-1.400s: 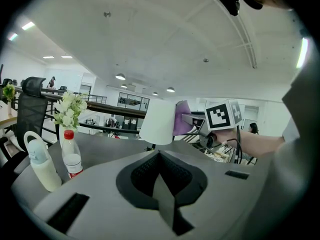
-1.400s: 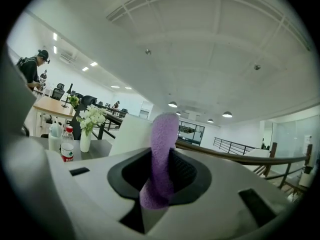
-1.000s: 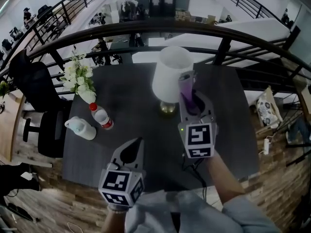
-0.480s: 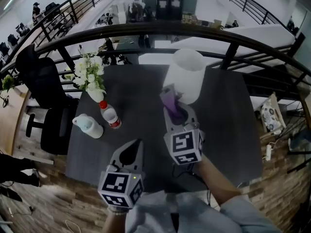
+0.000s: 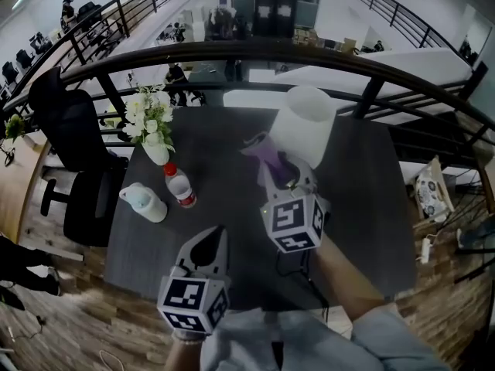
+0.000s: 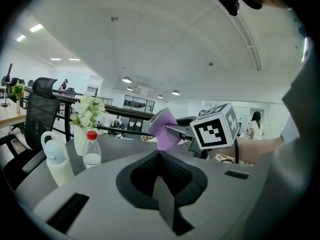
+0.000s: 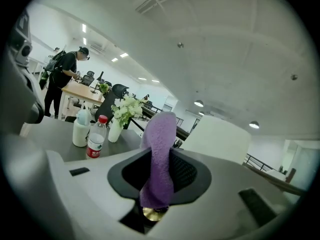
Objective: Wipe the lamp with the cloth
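Note:
The lamp's white shade (image 5: 306,122) stands at the far middle of the dark table (image 5: 363,207). My right gripper (image 5: 280,170) is shut on a purple cloth (image 5: 261,148), which sticks up at the shade's lower left edge, touching or nearly touching it. In the right gripper view the cloth (image 7: 159,154) hangs between the jaws, with the shade (image 7: 218,139) just to its right and the brass lamp base (image 7: 154,214) below it. My left gripper (image 5: 214,236) hovers over the near part of the table, shut on nothing, well short of the lamp.
A vase of white flowers (image 5: 148,122), a red-capped bottle (image 5: 180,188) and a white jug (image 5: 145,202) stand on the table's left side. A black office chair (image 5: 66,130) is left of the table. A black railing (image 5: 371,68) runs behind it.
My right gripper has carried the cloth from the front right of the shade leftward to its left edge. The left gripper has stayed in place.

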